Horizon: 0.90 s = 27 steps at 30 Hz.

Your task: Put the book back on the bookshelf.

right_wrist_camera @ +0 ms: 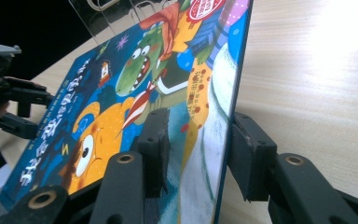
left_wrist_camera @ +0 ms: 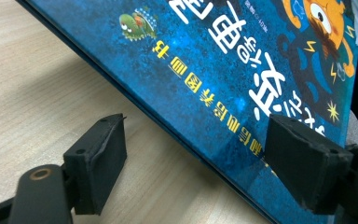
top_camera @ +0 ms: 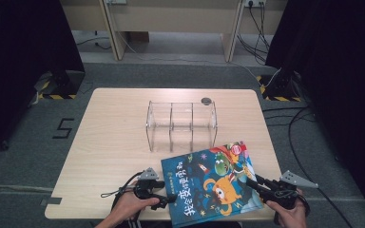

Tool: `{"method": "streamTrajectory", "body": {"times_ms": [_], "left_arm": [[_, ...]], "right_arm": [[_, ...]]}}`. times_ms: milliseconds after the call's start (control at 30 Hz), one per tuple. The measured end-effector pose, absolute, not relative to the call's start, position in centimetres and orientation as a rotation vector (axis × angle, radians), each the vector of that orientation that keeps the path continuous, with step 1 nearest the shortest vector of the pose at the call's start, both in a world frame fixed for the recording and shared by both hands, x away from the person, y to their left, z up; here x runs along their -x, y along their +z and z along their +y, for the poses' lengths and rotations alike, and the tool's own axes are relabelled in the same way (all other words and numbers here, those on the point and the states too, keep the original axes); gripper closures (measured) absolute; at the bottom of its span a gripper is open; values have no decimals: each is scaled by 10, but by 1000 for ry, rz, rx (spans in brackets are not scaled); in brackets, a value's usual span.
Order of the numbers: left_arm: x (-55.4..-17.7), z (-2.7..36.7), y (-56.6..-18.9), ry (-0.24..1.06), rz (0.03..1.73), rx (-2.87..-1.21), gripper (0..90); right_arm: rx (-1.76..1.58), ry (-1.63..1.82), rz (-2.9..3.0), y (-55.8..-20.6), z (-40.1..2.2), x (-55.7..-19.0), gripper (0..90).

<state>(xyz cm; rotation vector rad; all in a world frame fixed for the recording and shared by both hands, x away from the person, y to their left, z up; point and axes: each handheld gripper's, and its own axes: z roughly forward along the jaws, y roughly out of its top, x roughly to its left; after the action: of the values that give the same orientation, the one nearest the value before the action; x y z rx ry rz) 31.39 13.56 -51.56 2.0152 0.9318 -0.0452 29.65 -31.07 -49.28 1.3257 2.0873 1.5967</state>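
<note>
A blue picture book [top_camera: 214, 183] with an orange and a green cartoon creature lies aslant at the table's front edge, one corner past it. My left gripper [top_camera: 166, 194] is at the book's left edge, open. In the left gripper view its pads [left_wrist_camera: 98, 154] stand wide apart astride the book's edge [left_wrist_camera: 223, 60], which is lifted slightly off the wood. My right gripper [top_camera: 256, 185] is at the book's right edge. In the right gripper view its jaws [right_wrist_camera: 198, 149] straddle the cover [right_wrist_camera: 135, 93] with a gap, so they are open.
A clear acrylic organiser [top_camera: 181, 126] with three compartments stands mid-table behind the book. A small dark round thing [top_camera: 206, 100] lies behind it. The light wooden table [top_camera: 114, 142] is bare on the left. Black stands and cables sit on the floor beyond.
</note>
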Motion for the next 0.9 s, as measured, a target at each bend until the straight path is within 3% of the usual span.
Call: {"method": "streamTrajectory", "body": {"times_ms": [133,900], "left_arm": [[-311,132,-513,-7,888,-2035,290],[-315,139,-488,10,806,-1982,478]], "right_arm": [[-1323,1617,2080,-492,-311,-297,603],[-1316,1548,2099,-496,-310,-300,584]]}}
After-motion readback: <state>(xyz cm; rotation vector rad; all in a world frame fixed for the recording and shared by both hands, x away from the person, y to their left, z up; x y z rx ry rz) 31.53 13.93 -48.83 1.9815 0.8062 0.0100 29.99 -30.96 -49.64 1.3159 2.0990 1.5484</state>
